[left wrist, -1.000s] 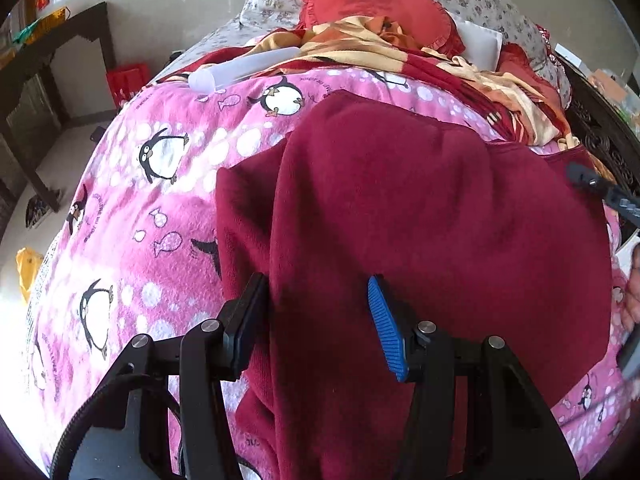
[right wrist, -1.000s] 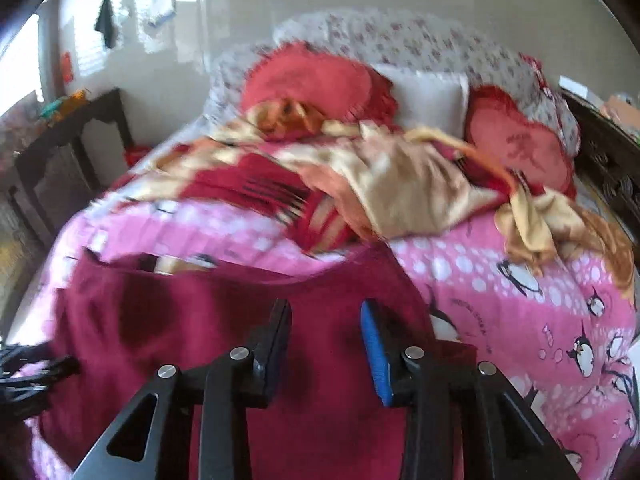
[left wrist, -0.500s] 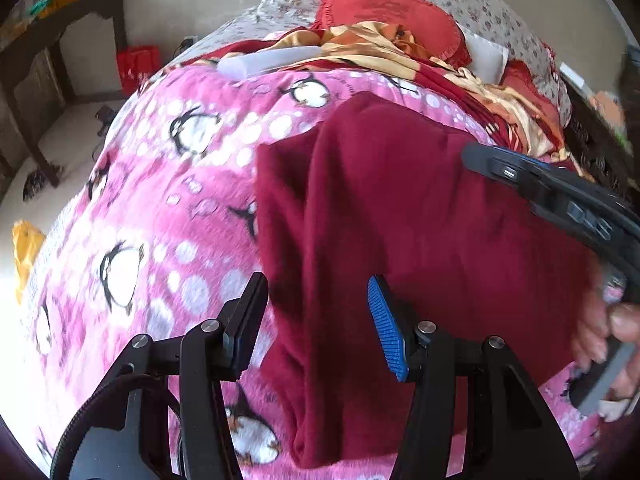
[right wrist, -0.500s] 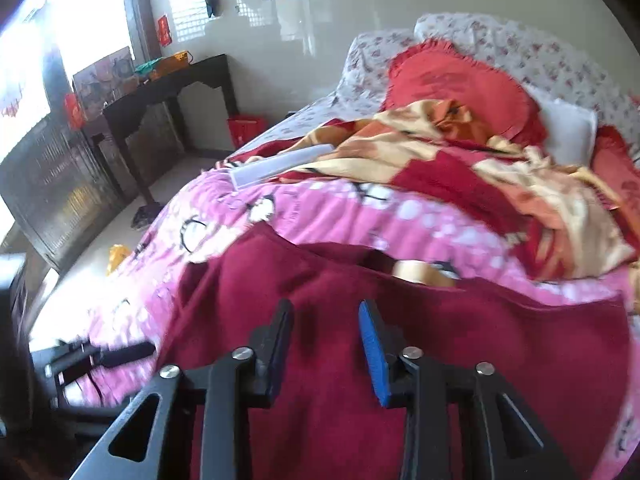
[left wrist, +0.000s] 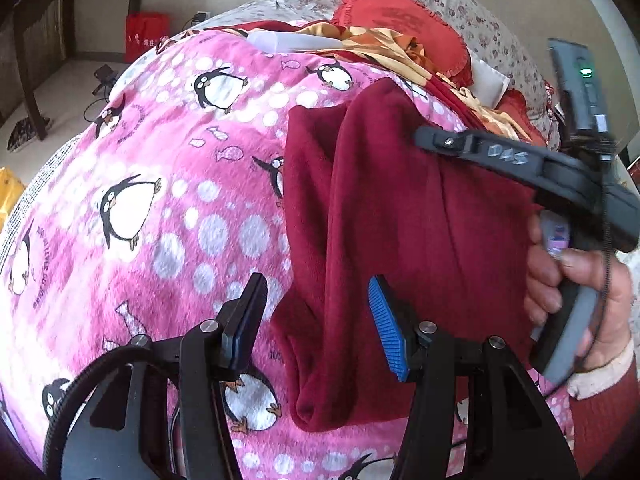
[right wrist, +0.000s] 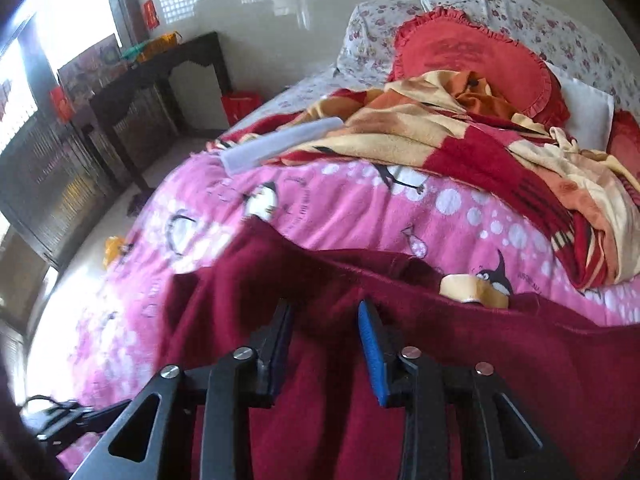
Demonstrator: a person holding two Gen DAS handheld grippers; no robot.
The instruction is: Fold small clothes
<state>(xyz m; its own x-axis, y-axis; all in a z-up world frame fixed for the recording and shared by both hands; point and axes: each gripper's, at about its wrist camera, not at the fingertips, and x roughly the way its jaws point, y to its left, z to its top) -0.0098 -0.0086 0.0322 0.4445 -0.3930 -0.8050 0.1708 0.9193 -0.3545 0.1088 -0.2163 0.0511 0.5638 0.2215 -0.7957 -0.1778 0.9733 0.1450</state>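
— Since a second ago the right gripper point(right wrist: 326, 346) has swung across the dark red garment point(left wrist: 400, 216); its body now reaches in from the right of the left wrist view.

— Where is the garment?

— On the pink penguin blanket point(left wrist: 160, 208), already doubled over lengthwise, with a long fold ridge along its middle.

— How will it handle?

— I judge it soft, light and fleecy, not slippery. It is best to pinch it at an edge or corner.

— And the grippers?

— The left gripper point(left wrist: 316, 320) hovers above the near left edge, jaws opening, nothing clamped. The right gripper's jaws are also opening over the cloth; no fabric is pinched between them.
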